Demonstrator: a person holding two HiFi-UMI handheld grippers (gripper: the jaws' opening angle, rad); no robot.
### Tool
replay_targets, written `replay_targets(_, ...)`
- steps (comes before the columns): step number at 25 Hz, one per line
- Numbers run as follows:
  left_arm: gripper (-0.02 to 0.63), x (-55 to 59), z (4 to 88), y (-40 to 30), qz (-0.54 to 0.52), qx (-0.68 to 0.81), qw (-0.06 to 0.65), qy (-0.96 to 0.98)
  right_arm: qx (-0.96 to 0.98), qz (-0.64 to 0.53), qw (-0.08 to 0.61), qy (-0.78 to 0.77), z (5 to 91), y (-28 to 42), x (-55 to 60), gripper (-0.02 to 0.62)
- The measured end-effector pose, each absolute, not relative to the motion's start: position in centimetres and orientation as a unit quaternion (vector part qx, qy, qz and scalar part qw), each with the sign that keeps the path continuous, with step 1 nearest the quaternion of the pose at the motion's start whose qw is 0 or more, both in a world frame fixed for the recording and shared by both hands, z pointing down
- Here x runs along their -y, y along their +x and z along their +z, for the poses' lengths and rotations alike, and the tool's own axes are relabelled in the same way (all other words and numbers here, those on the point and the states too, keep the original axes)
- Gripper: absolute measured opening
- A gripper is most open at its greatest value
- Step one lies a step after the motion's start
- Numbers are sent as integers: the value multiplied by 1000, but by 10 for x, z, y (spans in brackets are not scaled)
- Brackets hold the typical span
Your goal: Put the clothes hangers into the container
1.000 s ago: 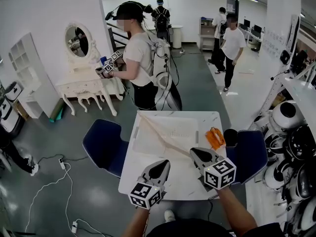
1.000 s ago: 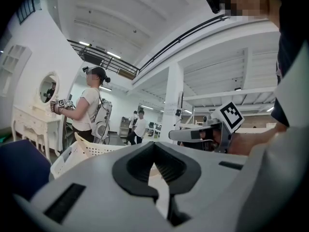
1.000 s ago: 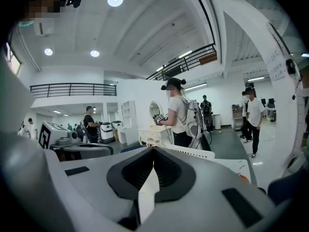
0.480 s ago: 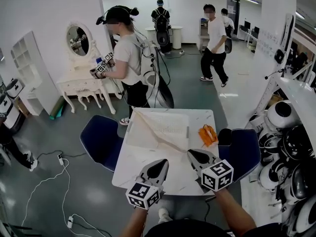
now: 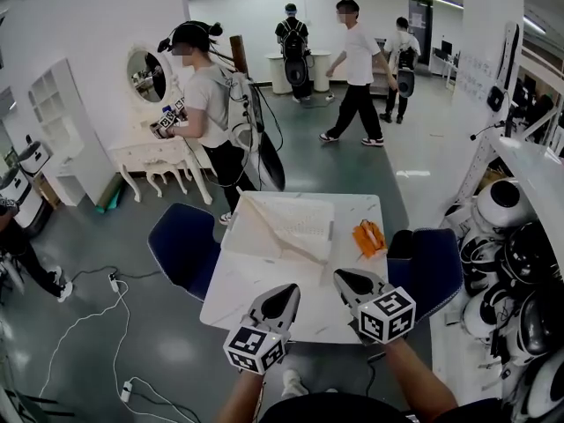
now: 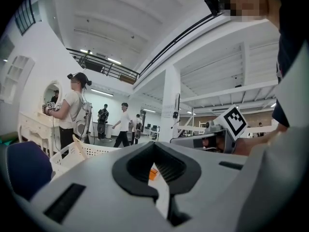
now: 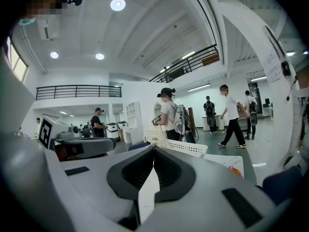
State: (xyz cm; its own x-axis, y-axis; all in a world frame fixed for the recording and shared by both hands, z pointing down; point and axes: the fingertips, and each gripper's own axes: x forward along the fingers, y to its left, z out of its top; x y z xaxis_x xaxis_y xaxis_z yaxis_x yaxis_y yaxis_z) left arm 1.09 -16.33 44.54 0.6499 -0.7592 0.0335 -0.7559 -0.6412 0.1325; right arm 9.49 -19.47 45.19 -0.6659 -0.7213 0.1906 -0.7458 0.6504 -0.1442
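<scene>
Grippers nearest: the left gripper (image 5: 289, 289) and right gripper (image 5: 339, 276) both have jaws together on nothing, over the near part of the desk (image 5: 238, 289). Beyond the right one, orange hangers (image 5: 368, 238) lie bunched on the desk, just beside the container (image 5: 284, 208) and not in it. I judge them light, stiff, slick and apt to tangle; I'd pinch near the hooks. Only the head view shows their layout. Each gripper view catches a mere orange sliver.

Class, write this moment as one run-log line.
phase: pre-grasp | left claw: shut, empty | right claw: shut, empty | orange hangers: on table, beside white basket
</scene>
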Motion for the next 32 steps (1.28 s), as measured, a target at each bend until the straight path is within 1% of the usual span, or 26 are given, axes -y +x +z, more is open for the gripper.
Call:
replay_targets(13,5,134,443,33,-9,439,60,897,918,106,48,379,454,116,168,20)
replay_targets(32,5,129,431,20,-14,453,44,890,923,98,34,370,446,105,163,20)
